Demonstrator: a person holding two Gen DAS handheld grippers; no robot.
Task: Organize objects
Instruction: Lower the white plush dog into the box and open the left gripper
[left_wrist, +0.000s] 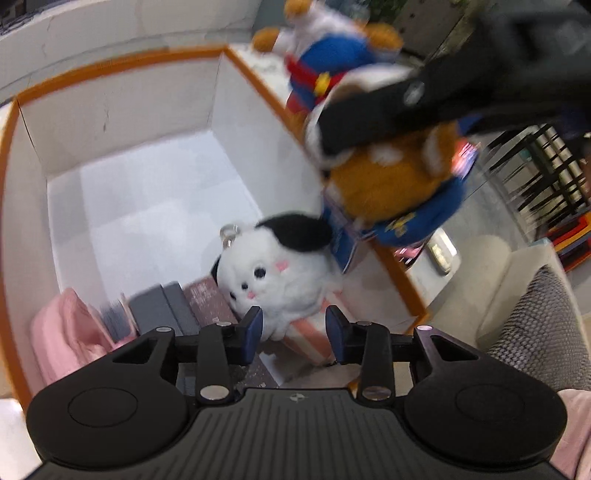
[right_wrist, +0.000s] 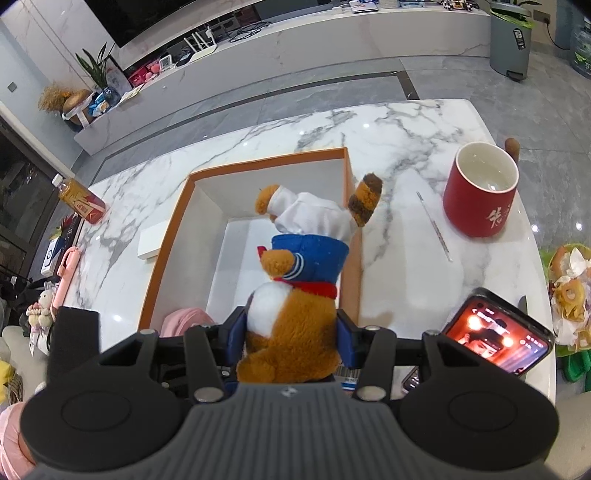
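Currently the right claw (right_wrist: 291, 341), clamping the brown plush toy in blue sailor suit (right_wrist: 295, 295), is hovering over the orange-rimmed white box (right_wrist: 166, 236); next, lowering inside; the left claw (left_wrist: 294, 332) is narrowed around the white round plush (left_wrist: 280, 273), grip uncertain

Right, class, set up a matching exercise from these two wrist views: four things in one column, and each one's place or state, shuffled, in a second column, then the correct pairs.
Things:
1. brown plush toy in blue sailor top
2. white round plush with black patch
3. red ceramic mug
4. black smartphone

Places or states:
A. screen lit, lying on the marble table
B. standing upright on the table, outside the box
C. inside the orange-rimmed white box
D. clamped in the right gripper

Pairs: 1-D, 2-C, 3-B, 4-A
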